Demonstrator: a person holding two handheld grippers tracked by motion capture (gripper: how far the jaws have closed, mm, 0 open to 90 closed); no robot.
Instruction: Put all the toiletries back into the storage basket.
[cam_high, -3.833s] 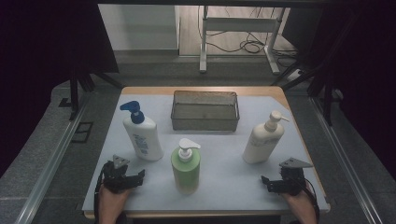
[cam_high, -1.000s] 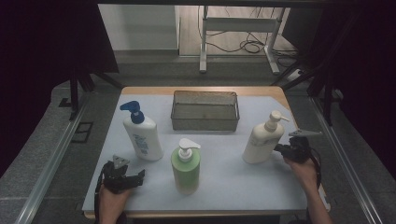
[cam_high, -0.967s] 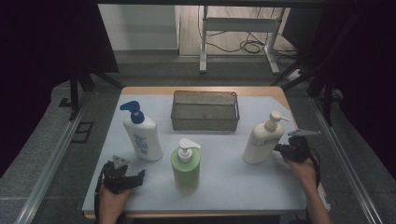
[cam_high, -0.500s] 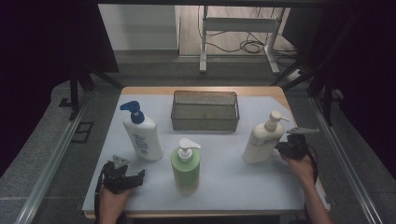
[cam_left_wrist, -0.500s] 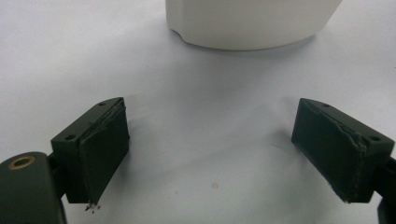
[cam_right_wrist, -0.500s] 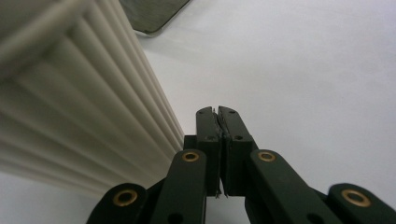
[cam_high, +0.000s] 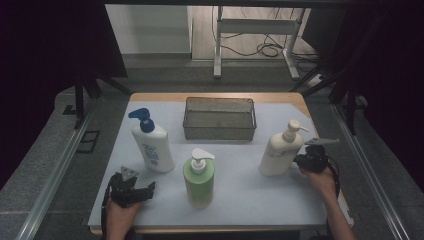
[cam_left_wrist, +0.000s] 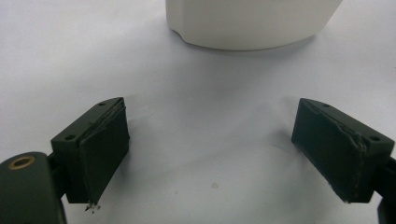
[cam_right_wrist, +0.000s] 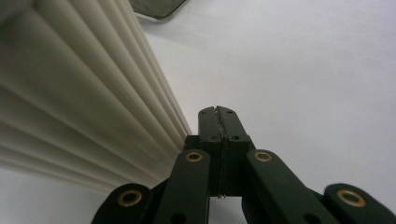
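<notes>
Right gripper (cam_high: 300, 161) now beside cream bottle (cam_high: 278, 155)

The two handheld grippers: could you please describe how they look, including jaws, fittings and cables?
Both are black. The left gripper has two blocky jaws with flat, scuffed pads. The right gripper has slim link arms with brass-coloured rivets. In the high view each carries a grey three-cornered plate and a dark cable at the wrist; no sleeves show.

We are looking along our right gripper (cam_right_wrist: 218, 112), whose black jaws are pressing flat together with nothing between them. It is sitting just beside the ribbed cream bottle (cam_right_wrist: 70, 107) on the white table cover (cam_right_wrist: 303, 70).
</notes>
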